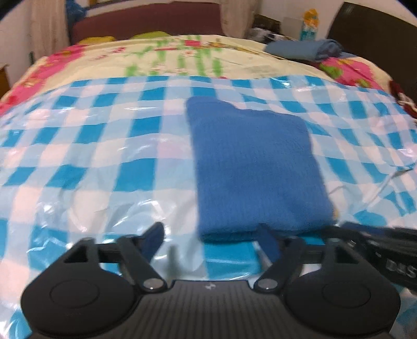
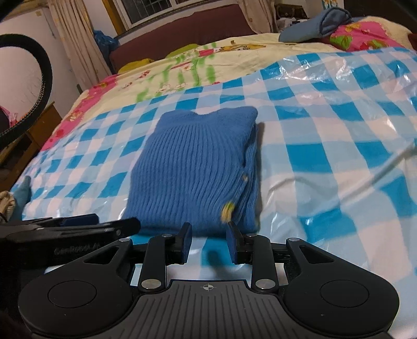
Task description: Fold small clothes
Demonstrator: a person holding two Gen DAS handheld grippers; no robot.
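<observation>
One blue ribbed knit garment point(image 2: 195, 167), seemingly a small sweater or cardigan, lies folded into a compact rectangle on the blue-and-white checked plastic sheet point(image 1: 91, 146) that covers the near part of the bed point(image 1: 156, 60). Its near edge sits flush and thick, several layers show along its right side in the right wrist view, and a couple of small yellowish specks, perhaps buttons, show there too. I judge this piece essentially finished: no sleeve or hem sticks out, and only a small notch at the far edge breaks the outline.

The left gripper point(image 1: 211, 241) has its jaws spread wide with nothing between them; its right finger stands just at the near edge of the garment, though blur hides whether it touches. The right gripper point(image 2: 209, 242) has its jaws partly open, a clear gap between the pads, also holding nothing, poised just short of the garment's near edge. Neither tool has hold of the fabric, so the piece looks released.

A second folded blue cloth point(image 2: 315, 24) lies well apart at the far right corner of the bed, probably an already finished item. What seems left is to move the folded garment aside or stack it, and to fetch any further piece; a pale knit item point(image 2: 6, 204) at the left edge of the right wrist view may be one, but I cannot tell.
</observation>
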